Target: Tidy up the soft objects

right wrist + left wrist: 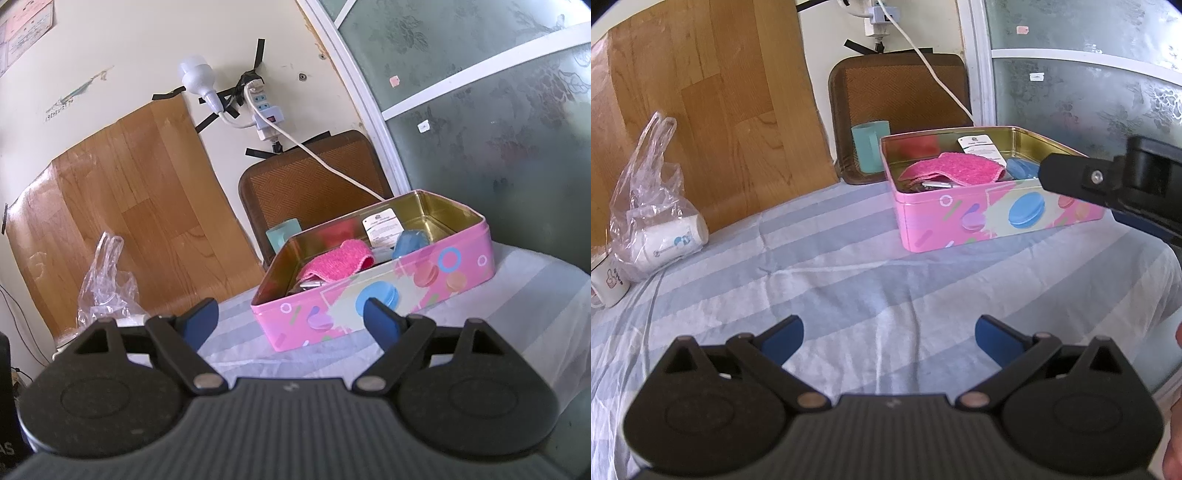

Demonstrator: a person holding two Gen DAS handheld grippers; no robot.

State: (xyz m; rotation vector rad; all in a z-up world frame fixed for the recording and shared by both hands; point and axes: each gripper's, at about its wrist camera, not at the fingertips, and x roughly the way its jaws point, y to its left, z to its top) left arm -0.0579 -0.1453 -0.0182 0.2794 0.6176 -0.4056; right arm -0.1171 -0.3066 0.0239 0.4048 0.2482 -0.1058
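An open pink tin box [982, 221] [369, 291] with macaron pictures stands on the striped cloth at the back right. Inside lie a pink fluffy cloth [955, 168] [334, 264], a blue soft object [1021, 168] [410, 242] and a white card [982, 147] [384, 227]. My left gripper [889, 338] hovers open over the bare cloth in front of the box, nothing between its blue pads. My right gripper [291, 321] is open too, level with the box's near wall and empty. In the left wrist view one black finger of the right gripper [1071, 177] reaches in from the right beside the box.
A clear plastic bag [650, 206] [105, 288] holding a white cup [670, 245] lies at the left, with a mug [607, 282] beside it. A teal cup [870, 149] and a brown woven mat [901, 99] stand behind the box. A white cable [325, 162] hangs from the wall socket.
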